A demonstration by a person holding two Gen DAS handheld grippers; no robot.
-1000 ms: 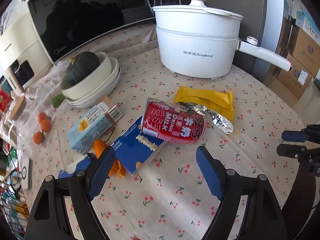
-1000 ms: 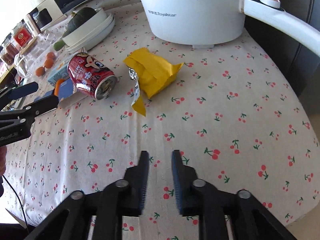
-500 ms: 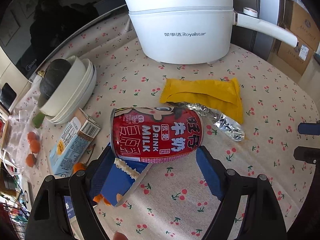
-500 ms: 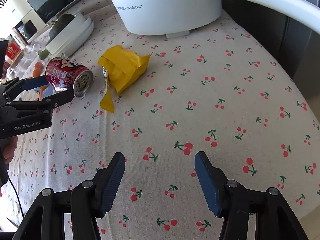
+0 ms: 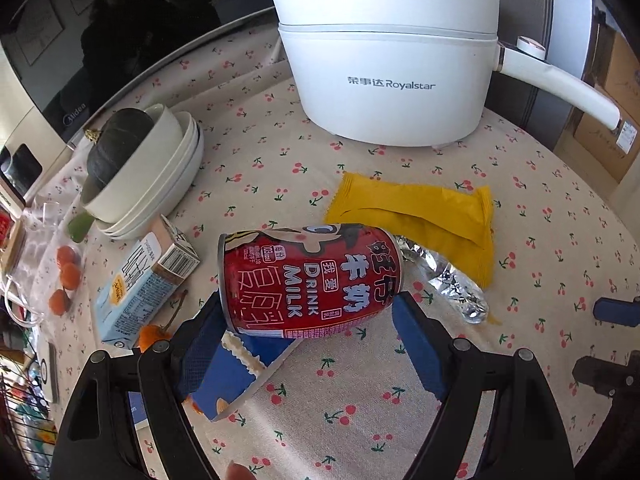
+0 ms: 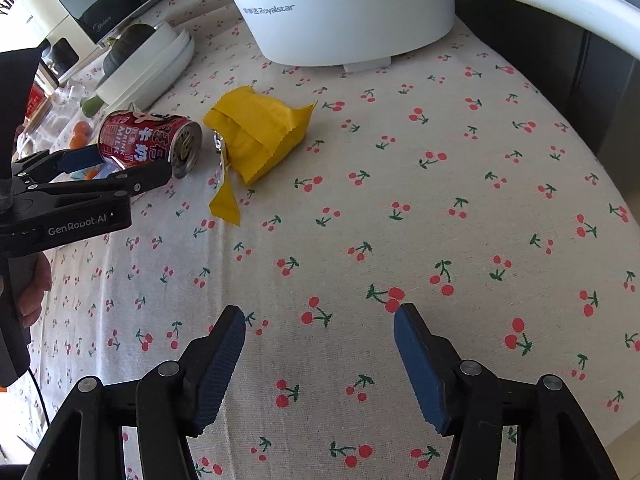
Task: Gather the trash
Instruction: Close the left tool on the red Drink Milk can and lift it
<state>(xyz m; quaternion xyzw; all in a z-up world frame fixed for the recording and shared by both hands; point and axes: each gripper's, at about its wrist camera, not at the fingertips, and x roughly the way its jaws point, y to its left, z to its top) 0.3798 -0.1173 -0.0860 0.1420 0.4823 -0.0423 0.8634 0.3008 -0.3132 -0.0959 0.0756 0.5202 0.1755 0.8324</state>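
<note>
A red milk can (image 5: 310, 282) lies on its side on the cherry-print tablecloth, also in the right wrist view (image 6: 150, 142). My left gripper (image 5: 308, 330) is open with its jaws on either side of the can's near side, not closed on it; it shows in the right wrist view (image 6: 116, 166). A yellow wrapper (image 5: 416, 216) with crumpled foil (image 5: 448, 284) lies just right of the can, also in the right wrist view (image 6: 260, 132). A blue snack packet (image 5: 236, 372) lies under the can. My right gripper (image 6: 318, 354) is open and empty over bare cloth.
A white Royalstar pot (image 5: 392, 64) with a long handle (image 5: 560, 94) stands at the back. Stacked white bowls (image 5: 156, 176) hold a dark squash. A milk carton (image 5: 144, 280) and small oranges (image 5: 66, 276) lie left. The table edge drops off at right.
My left gripper has moved forward until its open jaws flank the can. My right gripper opened from nearly shut and moved forward.
</note>
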